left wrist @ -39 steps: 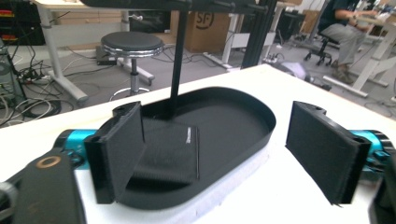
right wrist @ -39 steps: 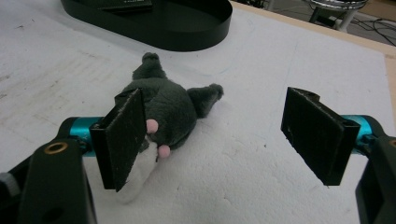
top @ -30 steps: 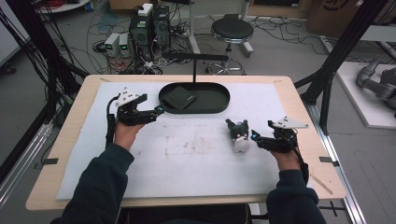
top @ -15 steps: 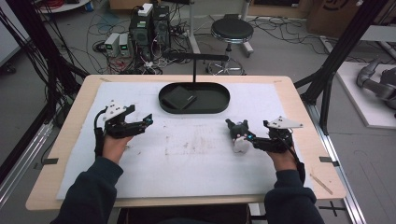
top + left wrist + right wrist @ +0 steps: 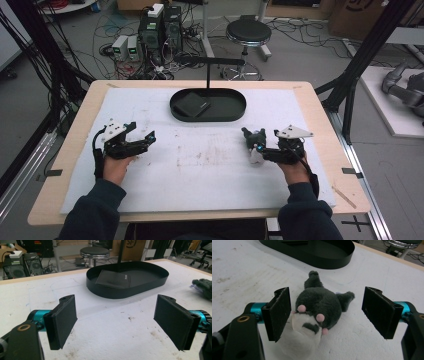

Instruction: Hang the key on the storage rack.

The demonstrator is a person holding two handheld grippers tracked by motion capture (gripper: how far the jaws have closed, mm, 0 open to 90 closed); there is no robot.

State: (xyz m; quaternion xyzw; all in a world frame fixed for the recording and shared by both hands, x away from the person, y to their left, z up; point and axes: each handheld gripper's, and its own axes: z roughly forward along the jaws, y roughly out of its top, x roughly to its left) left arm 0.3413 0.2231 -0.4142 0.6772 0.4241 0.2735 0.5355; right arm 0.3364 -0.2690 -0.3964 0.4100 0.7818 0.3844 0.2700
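A dark grey and white plush toy (image 5: 255,136) lies on the white mat, right of centre. In the right gripper view the plush toy (image 5: 319,302) sits between the jaws of my right gripper (image 5: 327,315), which stands open around it; the left pad (image 5: 278,312) is right beside its white face. From the high view, my right gripper (image 5: 258,150) points left at the toy. My left gripper (image 5: 145,140) rests over the mat's left side, open and holding nothing (image 5: 118,322).
A black oval tray (image 5: 235,97) with an upright post sits at the back centre and holds a flat dark square (image 5: 192,105). The tray (image 5: 112,291) lies ahead of the left jaws. The mat (image 5: 200,165) has smudges. A stool and computers stand beyond the table.
My left gripper has drawn back from beside the tray toward the left near side of the mat. The right gripper has stayed at the plush toy.
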